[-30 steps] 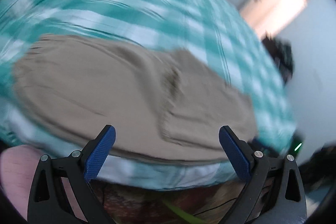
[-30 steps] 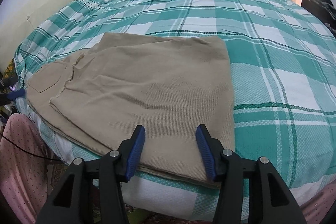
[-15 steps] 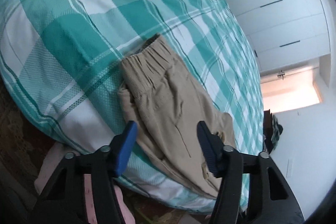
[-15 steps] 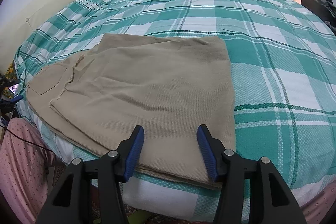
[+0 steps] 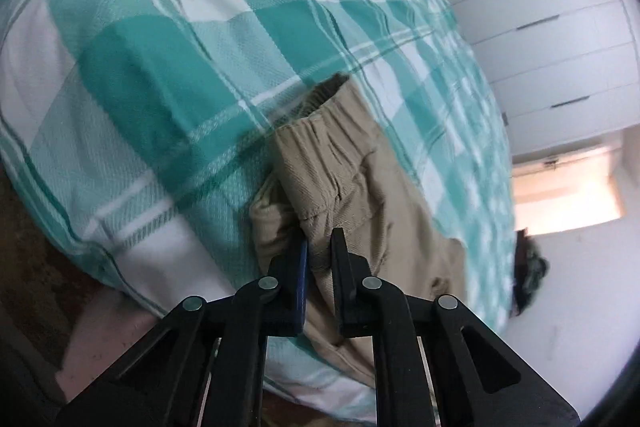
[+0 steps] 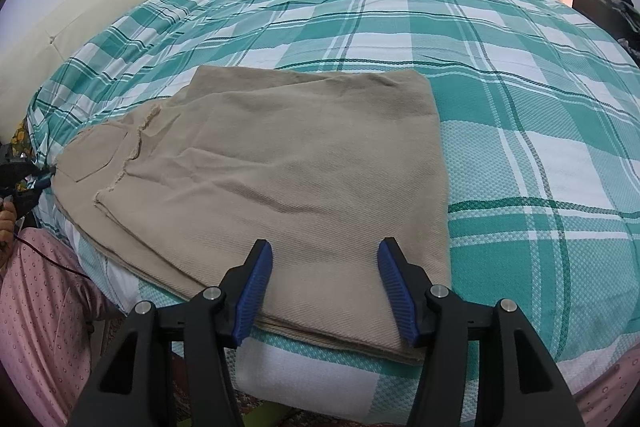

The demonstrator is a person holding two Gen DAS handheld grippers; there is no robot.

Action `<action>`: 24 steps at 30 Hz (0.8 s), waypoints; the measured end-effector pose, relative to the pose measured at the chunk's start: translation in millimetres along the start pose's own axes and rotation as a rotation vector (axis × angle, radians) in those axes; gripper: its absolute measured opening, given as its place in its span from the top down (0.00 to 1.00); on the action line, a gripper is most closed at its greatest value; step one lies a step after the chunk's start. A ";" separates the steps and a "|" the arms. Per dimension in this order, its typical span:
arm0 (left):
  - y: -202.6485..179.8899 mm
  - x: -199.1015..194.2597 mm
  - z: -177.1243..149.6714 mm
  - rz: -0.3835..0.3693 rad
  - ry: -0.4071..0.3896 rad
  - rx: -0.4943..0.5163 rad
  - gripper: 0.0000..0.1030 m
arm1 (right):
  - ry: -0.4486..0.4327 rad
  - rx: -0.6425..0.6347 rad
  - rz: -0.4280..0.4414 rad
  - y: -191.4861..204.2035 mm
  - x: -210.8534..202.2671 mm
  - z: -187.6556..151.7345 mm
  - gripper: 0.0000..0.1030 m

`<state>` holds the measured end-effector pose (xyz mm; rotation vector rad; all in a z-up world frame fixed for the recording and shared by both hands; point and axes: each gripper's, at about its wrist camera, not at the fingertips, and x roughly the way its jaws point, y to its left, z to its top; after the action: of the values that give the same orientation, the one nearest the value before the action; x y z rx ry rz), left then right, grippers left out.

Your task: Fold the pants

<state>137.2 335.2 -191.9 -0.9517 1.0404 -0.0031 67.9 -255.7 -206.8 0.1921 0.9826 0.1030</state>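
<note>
My left gripper (image 5: 319, 247) fingers pinch the pants (image 6: 288, 163) at the waistband end; the long axis runs from there toward my right gripper (image 6: 326, 267), fingers apart over the folded end on the bed (image 6: 520, 107).

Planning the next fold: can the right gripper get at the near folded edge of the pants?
Probably yes. The right gripper is open just over the pants' near edge, nothing between them.
</note>
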 end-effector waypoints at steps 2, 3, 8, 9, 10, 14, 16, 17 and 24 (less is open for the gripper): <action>5.6 -6.6 -2.1 -0.006 0.006 -0.019 0.93 | 0.000 0.001 0.001 0.3 -0.1 0.0 0.46; 9.7 -6.4 -3.7 0.016 0.022 -0.022 0.93 | -0.001 0.000 0.000 0.1 -0.1 0.5 0.46; 13.5 0.2 -5.2 0.082 0.050 -0.001 0.92 | 0.002 -0.002 -0.003 -0.2 -0.1 1.3 0.45; 9.6 -0.9 -4.8 0.091 0.050 0.019 0.89 | 0.001 -0.001 -0.002 -0.5 -0.3 1.4 0.45; 5.7 -3.3 -4.4 0.095 0.052 0.032 0.89 | 0.001 0.000 0.000 -0.4 -0.3 1.5 0.45; 7.3 -32.8 1.8 0.074 -0.032 0.002 0.43 | -0.001 0.002 0.002 -0.3 -0.4 2.0 0.45; 13.5 -37.9 5.9 0.072 -0.042 -0.020 0.43 | -0.002 -0.001 -0.001 -0.8 -0.1 2.3 0.44; 16.9 -36.1 8.0 0.062 -0.029 -0.033 0.43 | -0.003 -0.001 -0.002 -0.4 0.4 2.4 0.44; 13.5 -0.2 2.9 0.088 0.067 -0.014 0.43 | -0.003 -0.002 -0.001 0.0 0.7 2.7 0.42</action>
<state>133.6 345.5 -200.3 -0.9235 1.1444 0.0457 70.5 -256.0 -205.9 0.1900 0.9795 0.1025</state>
